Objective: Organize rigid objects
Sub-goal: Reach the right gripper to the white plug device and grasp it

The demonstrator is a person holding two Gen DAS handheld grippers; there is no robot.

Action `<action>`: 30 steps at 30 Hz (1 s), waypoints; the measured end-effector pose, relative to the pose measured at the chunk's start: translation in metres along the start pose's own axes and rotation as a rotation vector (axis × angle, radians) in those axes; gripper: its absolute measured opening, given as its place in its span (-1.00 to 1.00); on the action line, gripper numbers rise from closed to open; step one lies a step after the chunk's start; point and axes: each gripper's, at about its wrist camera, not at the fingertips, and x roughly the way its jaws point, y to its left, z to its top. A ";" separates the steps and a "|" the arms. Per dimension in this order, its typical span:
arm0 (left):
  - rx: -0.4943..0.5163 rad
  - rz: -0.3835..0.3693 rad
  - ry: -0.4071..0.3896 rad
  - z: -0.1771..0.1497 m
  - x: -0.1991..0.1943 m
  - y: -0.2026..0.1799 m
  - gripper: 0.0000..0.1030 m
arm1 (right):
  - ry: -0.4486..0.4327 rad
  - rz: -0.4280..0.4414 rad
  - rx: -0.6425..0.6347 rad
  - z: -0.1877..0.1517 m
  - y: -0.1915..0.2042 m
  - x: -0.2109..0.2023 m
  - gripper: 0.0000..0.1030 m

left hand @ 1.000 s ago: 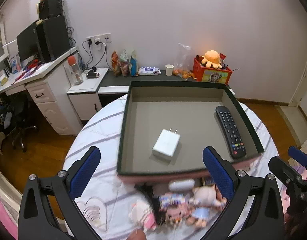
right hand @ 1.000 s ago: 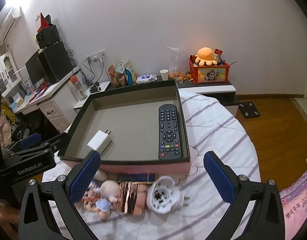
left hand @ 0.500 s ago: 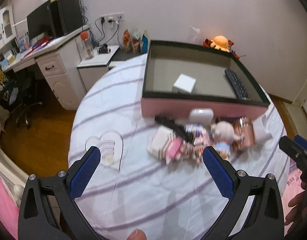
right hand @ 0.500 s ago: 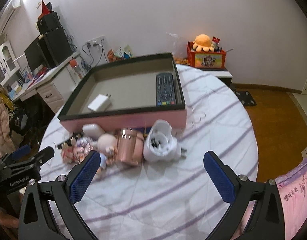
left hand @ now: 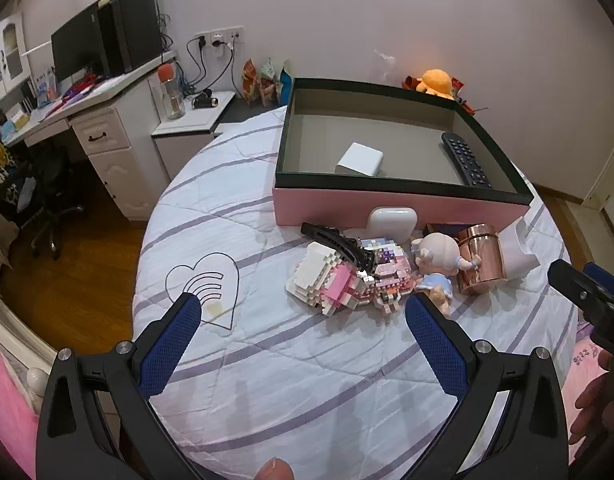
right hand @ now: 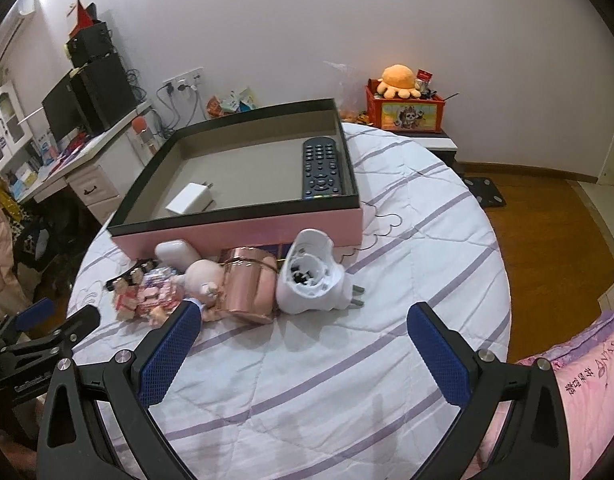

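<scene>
Left gripper [left hand: 303, 312] and right gripper [right hand: 301, 322], jaws apart, are being held below pink box [right hand: 243, 230] at frame centre.

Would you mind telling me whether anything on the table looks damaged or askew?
The white plug-in device lies tipped on its side before the pink box, its casing open and inner parts exposed. The copper cup beside it has toppled too.

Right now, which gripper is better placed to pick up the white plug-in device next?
Right. The white plug-in device lies ahead of the open right gripper, between its fingers' line. From the open left gripper it sits far right, behind the copper cup.
</scene>
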 end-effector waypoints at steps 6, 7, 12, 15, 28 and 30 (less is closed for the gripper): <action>0.004 -0.002 0.012 0.007 0.012 -0.004 1.00 | 0.040 -0.020 0.005 0.006 -0.009 0.028 1.00; 0.005 -0.003 0.014 0.009 0.014 -0.005 1.00 | 0.046 -0.022 0.005 0.007 -0.010 0.032 1.00; 0.008 -0.006 0.036 0.013 0.029 -0.009 1.00 | 0.082 -0.019 0.032 0.008 -0.017 0.056 0.87; 0.010 -0.008 0.048 0.013 0.035 -0.010 1.00 | 0.096 -0.021 0.057 0.007 -0.023 0.066 0.79; 0.009 -0.015 0.073 0.017 0.051 -0.011 1.00 | 0.102 -0.020 0.039 0.008 -0.020 0.084 0.44; 0.007 -0.015 0.073 0.016 0.051 -0.011 1.00 | 0.098 -0.018 0.036 0.007 -0.020 0.084 0.43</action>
